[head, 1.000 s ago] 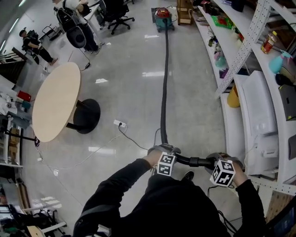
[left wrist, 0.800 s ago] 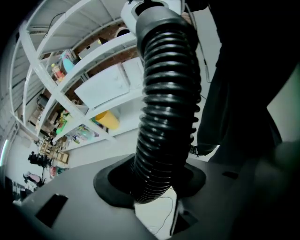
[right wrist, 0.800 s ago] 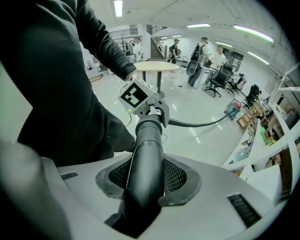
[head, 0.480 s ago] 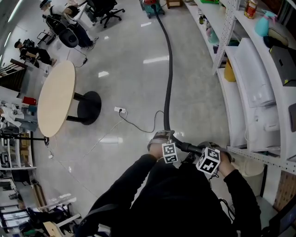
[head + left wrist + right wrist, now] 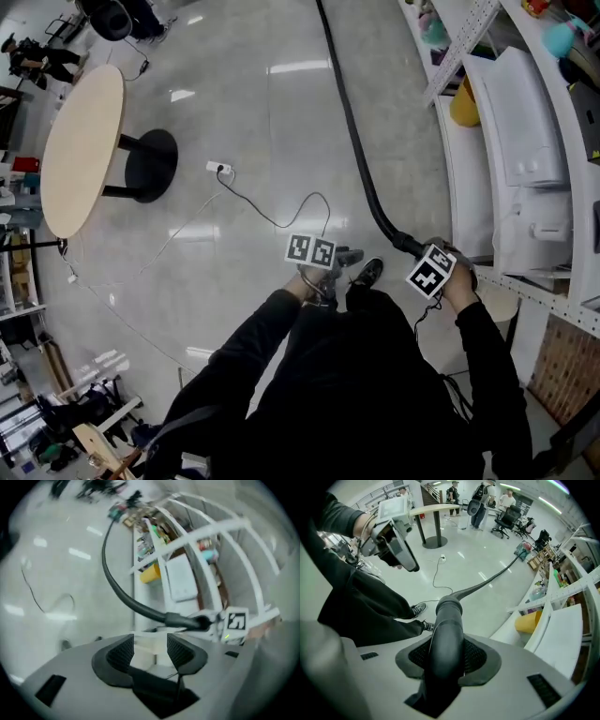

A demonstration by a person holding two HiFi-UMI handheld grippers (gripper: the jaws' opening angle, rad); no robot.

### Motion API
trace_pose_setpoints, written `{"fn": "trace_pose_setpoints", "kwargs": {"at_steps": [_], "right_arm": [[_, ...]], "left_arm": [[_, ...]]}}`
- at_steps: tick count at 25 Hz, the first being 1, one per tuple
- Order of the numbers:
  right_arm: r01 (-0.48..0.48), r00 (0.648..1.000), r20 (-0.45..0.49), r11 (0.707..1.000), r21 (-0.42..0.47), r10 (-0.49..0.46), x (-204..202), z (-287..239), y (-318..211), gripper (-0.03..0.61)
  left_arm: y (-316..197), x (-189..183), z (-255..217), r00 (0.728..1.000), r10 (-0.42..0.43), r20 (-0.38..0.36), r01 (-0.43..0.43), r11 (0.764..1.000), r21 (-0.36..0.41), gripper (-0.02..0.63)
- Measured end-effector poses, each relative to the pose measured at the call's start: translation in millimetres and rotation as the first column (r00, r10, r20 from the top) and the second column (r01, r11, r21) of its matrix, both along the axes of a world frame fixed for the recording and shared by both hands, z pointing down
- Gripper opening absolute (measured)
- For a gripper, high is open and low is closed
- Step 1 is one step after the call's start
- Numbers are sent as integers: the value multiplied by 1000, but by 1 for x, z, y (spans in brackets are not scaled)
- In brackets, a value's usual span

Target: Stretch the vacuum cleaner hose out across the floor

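Note:
The black vacuum hose [image 5: 359, 141] runs down the floor from the top edge of the head view to my right gripper [image 5: 413, 251], whose jaws are shut on the hose's stiff end tube [image 5: 446, 634]. In the right gripper view the hose [image 5: 487, 581] stretches away to the red and green vacuum cleaner [image 5: 523, 549] far off. My left gripper [image 5: 326, 267] hangs apart from the hose, left of it. Its jaws have just been opening and nothing is between them [image 5: 150, 642]. In the left gripper view the hose [image 5: 123, 596] curves ahead.
A round wooden table [image 5: 80, 141] on a black foot stands at the left. A power strip [image 5: 217, 169] and its thin cable lie on the floor between table and hose. White shelving [image 5: 525, 141] lines the right side. People and office chairs [image 5: 506, 520] are far off.
My left gripper let go of the hose, opened and drew away to the left. My right gripper sank with the hose end. The view has backed away, and the vacuum cleaner has left the head view.

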State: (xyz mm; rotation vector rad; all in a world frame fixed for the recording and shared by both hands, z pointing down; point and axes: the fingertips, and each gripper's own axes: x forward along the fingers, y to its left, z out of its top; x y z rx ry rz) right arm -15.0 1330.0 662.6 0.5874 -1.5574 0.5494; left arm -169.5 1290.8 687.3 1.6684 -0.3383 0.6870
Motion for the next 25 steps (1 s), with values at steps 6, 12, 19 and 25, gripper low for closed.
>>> {"fn": "trace_pose_setpoints", "kwargs": {"at_steps": [6, 12, 19, 25], "right_arm": [[-5, 997, -81, 997, 78, 11, -59, -8, -11, 152], [-32, 987, -146, 979, 199, 62, -118, -14, -18, 152], [-26, 989, -129, 959, 281, 65, -177, -13, -19, 152], [-78, 995, -27, 931, 356, 93, -184, 3, -19, 153]], "left_arm": [[2, 33, -22, 805, -527, -272, 311, 766, -563, 270], [-14, 10, -35, 677, -662, -321, 321, 659, -680, 286], [-4, 11, -44, 702, -563, -437, 224, 756, -615, 291], [-2, 3, -26, 756, -503, -419, 258, 817, -516, 282]]}}
